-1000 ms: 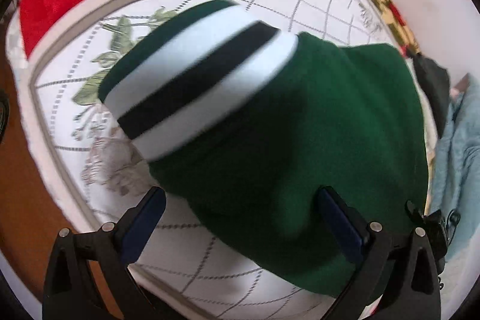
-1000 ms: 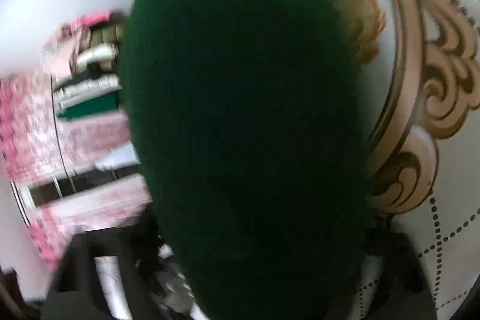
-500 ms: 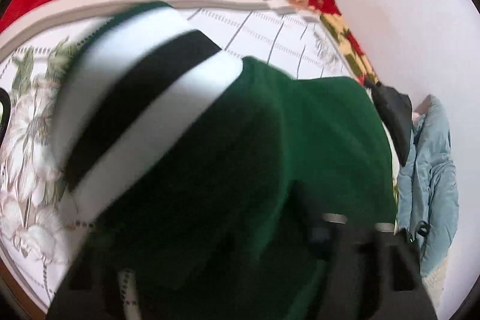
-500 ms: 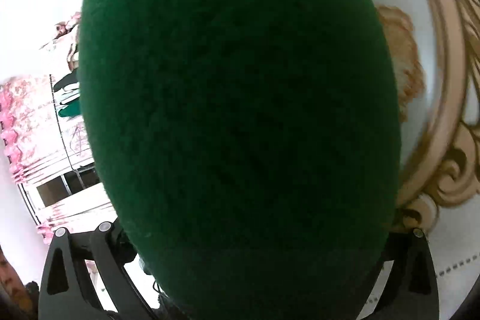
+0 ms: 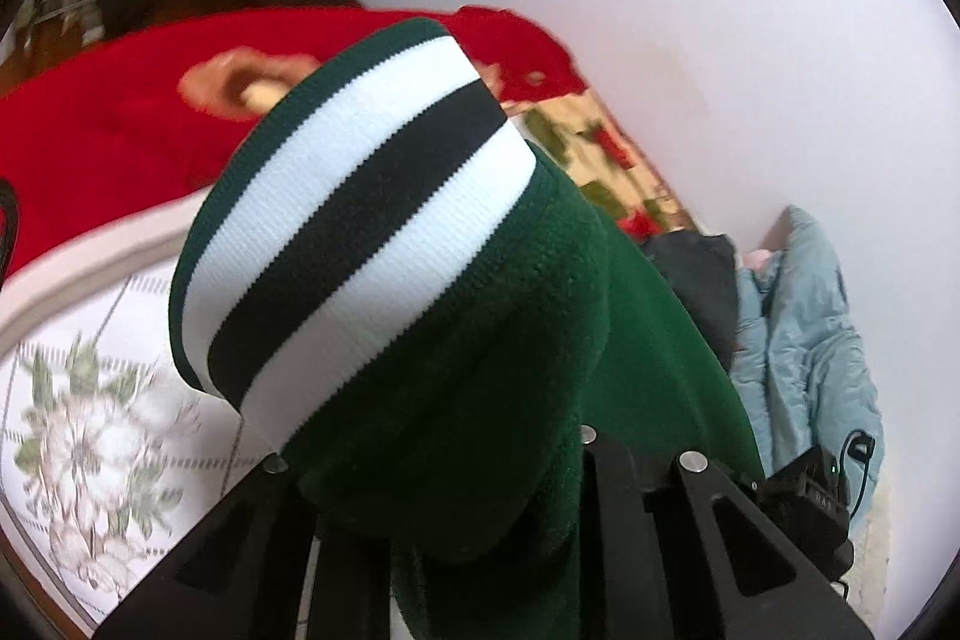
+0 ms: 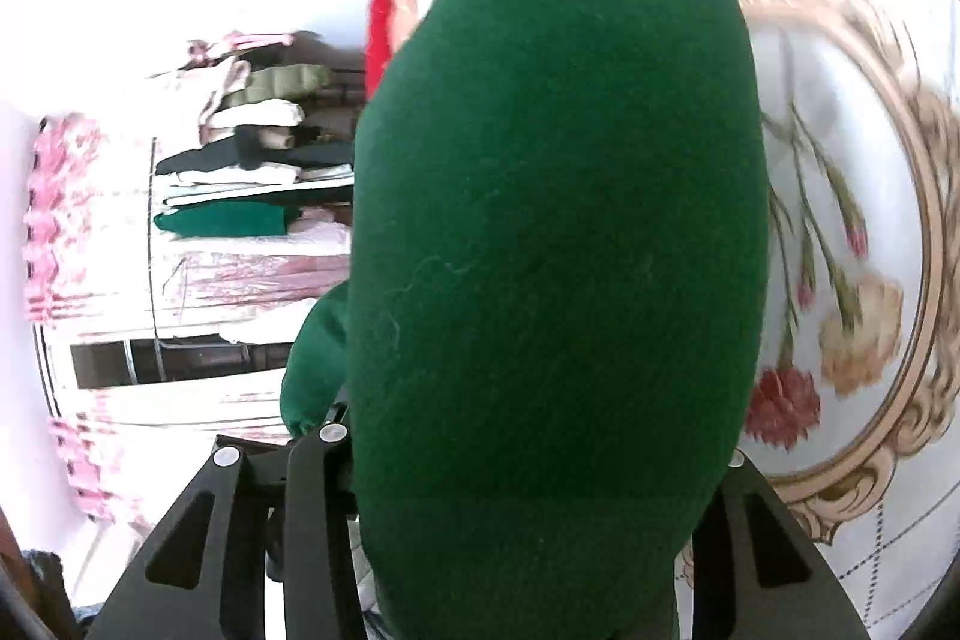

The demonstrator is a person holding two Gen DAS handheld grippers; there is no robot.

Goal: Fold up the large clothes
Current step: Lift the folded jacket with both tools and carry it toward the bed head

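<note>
Green garment (image 5: pixel 480 400), striped cuff (image 5: pixel 354 226) uppermost, was bunched above the floral bed (image 5: pixel 90 436). Left claw (image 5: pixel 444 514), jaws just closing, pinched it; right claw (image 6: pixel 528 508), narrowing, clasped fabric hiding its fingertips.

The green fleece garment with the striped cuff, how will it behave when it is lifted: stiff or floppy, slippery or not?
Probably floppy: the green fleece garment bulges and drapes over the left tongs, which have just been closing on it. Its striped cuff looks ribbed and likely stretchy. The fuzzy pile seen at the right tongs should grip rather than slip, though it may sag between the two holds.
</note>
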